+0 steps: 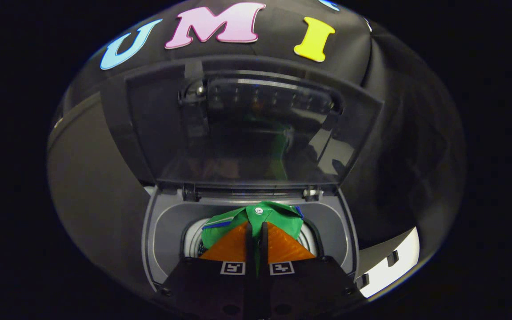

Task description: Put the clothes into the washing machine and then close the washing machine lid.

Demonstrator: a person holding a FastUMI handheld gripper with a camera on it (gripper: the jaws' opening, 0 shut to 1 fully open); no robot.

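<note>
A green garment (256, 218) with a white button and blue trim is pinched between my two fingers, which stand nearly closed on a fold of it. My gripper (256, 229) holds it over the round drum opening (192, 242) of a grey top-loading washing machine (167, 231). Part of the cloth hangs down into the opening, beyond and below my fingertips. The machine's dark see-through lid (256, 129) stands upright, open, behind the drum.
The grey rim of the machine's top (334, 231) rings the drum on both sides. Black cloth of the booth wall (87, 178) stands behind and beside the machine. A white surface (394, 262) shows low to the right of the machine.
</note>
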